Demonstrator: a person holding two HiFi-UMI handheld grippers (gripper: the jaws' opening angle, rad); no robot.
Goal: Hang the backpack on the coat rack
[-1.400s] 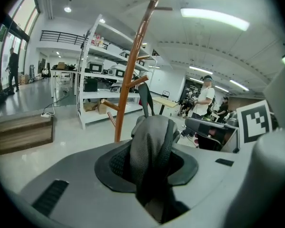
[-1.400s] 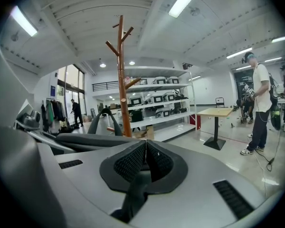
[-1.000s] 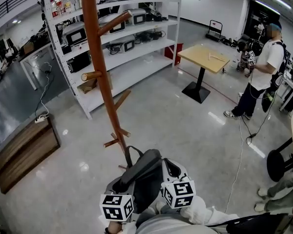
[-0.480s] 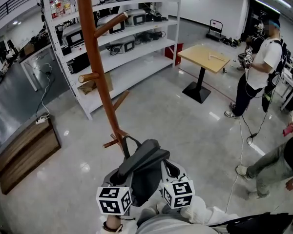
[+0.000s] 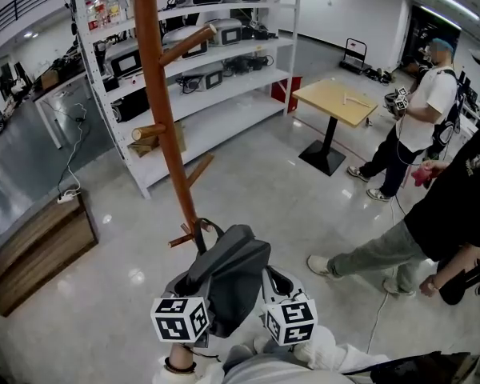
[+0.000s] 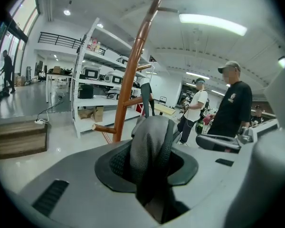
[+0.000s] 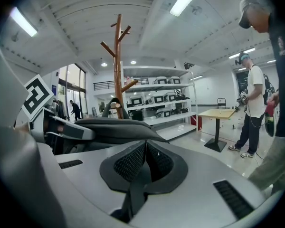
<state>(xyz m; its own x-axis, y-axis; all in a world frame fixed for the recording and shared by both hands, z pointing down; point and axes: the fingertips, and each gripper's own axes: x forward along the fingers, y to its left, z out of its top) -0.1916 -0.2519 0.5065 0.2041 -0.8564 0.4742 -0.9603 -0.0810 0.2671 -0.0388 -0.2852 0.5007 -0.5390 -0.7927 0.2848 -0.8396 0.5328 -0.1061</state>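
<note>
Grey padded strap sits clamped in my left hand-held gripper, jaws half apart; my right hand-held gripper pinches a thin strap, jaws nearly together. The backpack hangs between them, its top loop just beside a low peg of the coat rack.

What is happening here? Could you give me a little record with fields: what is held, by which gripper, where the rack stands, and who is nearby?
held thing: dark backpack
left gripper: shut on a padded strap of the backpack
right gripper: shut on a thin strap of the backpack
coat rack: wooden pole with pegs, just beyond the backpack
top loop: beside a low peg; hooked or not, cannot tell
bystanders: person in white shirt, person in dark shirt, both at the right
</note>
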